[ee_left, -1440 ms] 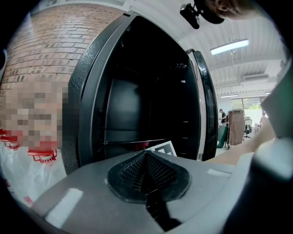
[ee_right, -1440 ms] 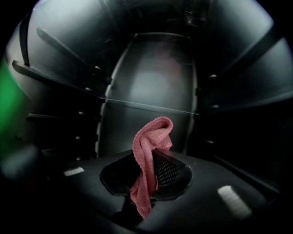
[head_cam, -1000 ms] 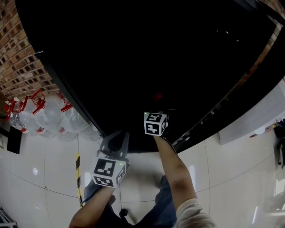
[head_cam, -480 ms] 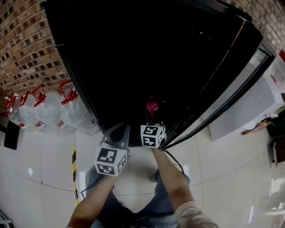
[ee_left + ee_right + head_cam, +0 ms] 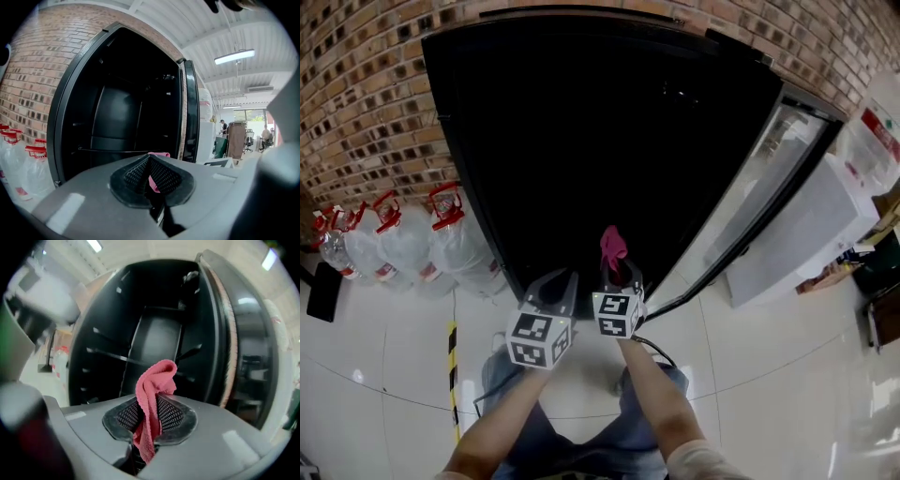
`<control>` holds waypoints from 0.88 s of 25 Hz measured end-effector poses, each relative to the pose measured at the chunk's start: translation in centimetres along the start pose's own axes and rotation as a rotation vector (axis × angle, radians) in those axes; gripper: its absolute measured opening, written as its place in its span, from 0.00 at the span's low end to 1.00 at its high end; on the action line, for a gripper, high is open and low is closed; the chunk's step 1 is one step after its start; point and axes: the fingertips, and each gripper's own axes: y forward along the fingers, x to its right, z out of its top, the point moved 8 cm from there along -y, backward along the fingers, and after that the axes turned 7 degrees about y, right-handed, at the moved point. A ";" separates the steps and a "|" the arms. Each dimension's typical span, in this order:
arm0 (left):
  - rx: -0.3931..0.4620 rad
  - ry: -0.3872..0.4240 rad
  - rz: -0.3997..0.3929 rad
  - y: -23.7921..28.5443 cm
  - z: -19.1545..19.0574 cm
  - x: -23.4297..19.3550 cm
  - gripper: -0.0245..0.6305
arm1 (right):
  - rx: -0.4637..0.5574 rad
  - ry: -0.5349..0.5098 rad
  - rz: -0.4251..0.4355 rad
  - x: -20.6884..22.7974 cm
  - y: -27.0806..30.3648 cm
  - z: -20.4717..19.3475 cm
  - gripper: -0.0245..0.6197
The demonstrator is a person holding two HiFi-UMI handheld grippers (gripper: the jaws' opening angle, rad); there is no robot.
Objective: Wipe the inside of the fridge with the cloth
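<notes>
A black fridge (image 5: 600,141) stands open against a brick wall, its dark inside showing shelves (image 5: 112,357). Its glass door (image 5: 759,202) is swung out to the right. My right gripper (image 5: 617,274) is shut on a pink cloth (image 5: 612,246), which sticks up between the jaws (image 5: 152,394) just outside the fridge opening. My left gripper (image 5: 555,291) hangs beside it to the left, jaws closed with nothing in them (image 5: 150,176). A sliver of the pink cloth (image 5: 159,154) shows past the left jaws.
Several large water bottles with red handles (image 5: 403,239) stand on the floor left of the fridge. A white appliance (image 5: 816,234) sits to the right behind the door. A yellow-black strip (image 5: 451,375) marks the glossy tiled floor.
The view has drawn back from the fridge, so the whole cabinet and door now show. Both grippers have come out of the dark opening and the pink cloth is plainly visible.
</notes>
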 end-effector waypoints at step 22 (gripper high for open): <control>0.083 0.103 -0.158 0.4 17.0 11.7 0.04 | 0.312 0.043 0.267 9.0 -18.8 22.8 0.15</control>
